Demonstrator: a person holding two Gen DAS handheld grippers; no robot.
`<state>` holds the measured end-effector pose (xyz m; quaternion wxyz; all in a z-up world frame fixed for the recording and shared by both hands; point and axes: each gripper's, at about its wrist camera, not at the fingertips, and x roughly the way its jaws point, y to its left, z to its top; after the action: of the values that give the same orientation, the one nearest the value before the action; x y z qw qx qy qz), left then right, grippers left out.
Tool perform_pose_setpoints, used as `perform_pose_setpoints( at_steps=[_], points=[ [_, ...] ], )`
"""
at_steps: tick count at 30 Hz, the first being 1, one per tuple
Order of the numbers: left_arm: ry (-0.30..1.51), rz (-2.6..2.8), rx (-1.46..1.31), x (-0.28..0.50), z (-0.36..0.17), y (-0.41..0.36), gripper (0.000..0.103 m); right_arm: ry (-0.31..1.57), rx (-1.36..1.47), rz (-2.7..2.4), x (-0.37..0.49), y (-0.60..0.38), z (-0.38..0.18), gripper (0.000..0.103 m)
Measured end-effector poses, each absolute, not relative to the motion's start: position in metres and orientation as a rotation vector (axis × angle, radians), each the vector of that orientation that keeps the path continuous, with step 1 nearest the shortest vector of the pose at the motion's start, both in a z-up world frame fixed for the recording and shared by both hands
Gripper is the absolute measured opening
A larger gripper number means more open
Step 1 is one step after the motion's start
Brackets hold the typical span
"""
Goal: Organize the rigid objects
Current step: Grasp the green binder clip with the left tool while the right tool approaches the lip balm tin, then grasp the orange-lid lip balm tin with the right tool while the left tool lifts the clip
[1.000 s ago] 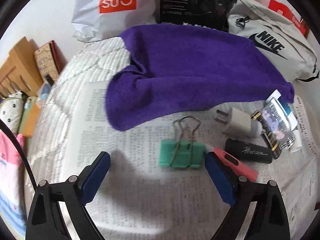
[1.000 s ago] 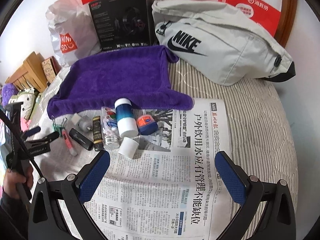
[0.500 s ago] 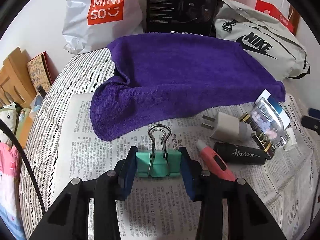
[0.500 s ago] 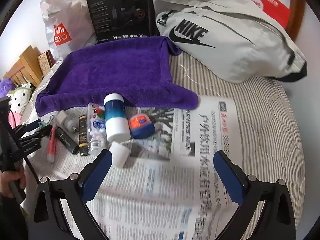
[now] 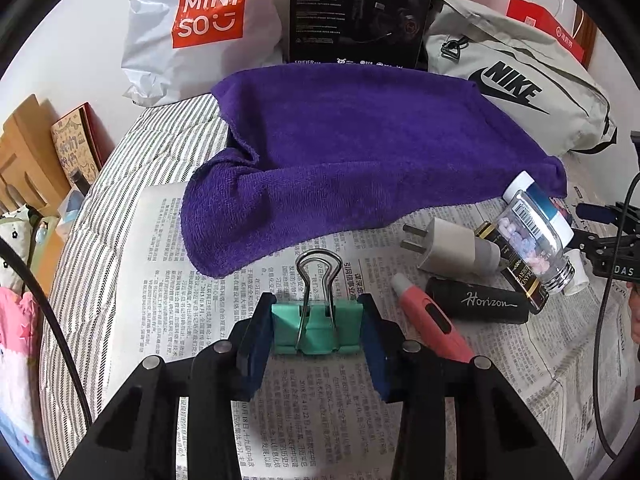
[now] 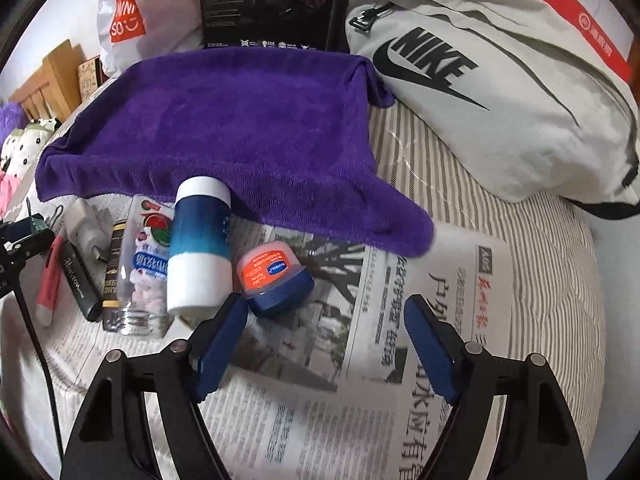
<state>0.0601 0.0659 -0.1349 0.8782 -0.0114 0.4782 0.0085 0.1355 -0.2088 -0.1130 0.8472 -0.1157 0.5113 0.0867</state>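
Left gripper point(image 5: 318, 330) clamps the mint-green metal binder clip point(image 5: 318, 328) across its width, wire handles pointing toward the purple terry towel point(image 5: 360, 152) directly ahead; right gripper point(image 6: 324, 344) stands wide, empty.

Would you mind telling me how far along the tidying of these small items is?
Nothing looks sorted yet. In hand: the left hand-held gripper is shut on the green binder clip. The right hand-held gripper is open near the lip balm jar. The plug, pink pen and bottles remain on the newspaper.
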Motion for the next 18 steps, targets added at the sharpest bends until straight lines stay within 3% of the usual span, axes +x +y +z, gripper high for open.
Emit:
perform_pose_setpoints(
  at_steps=[8,11,14,18],
  points=[
    [1.005,0.012,-0.019,0.062,-0.135,0.065,0.039,1.049,-0.28,0.262,0.145,-0.206,-0.125,0.077],
    [1.009,0.008,-0.018,0.061,-0.136,0.064,0.039,1.052,-0.235,0.326,0.146,-0.209,-0.126,0.059],
    [1.009,0.008,-0.018,0.061,-0.137,0.064,0.039,1.049,-0.241,0.331,0.141,-0.211,-0.125,0.049],
    [1.014,0.0,-0.02,0.063,-0.138,0.064,0.039,1.048,-0.251,0.345,0.138,-0.211,-0.125,0.047]
  ],
)
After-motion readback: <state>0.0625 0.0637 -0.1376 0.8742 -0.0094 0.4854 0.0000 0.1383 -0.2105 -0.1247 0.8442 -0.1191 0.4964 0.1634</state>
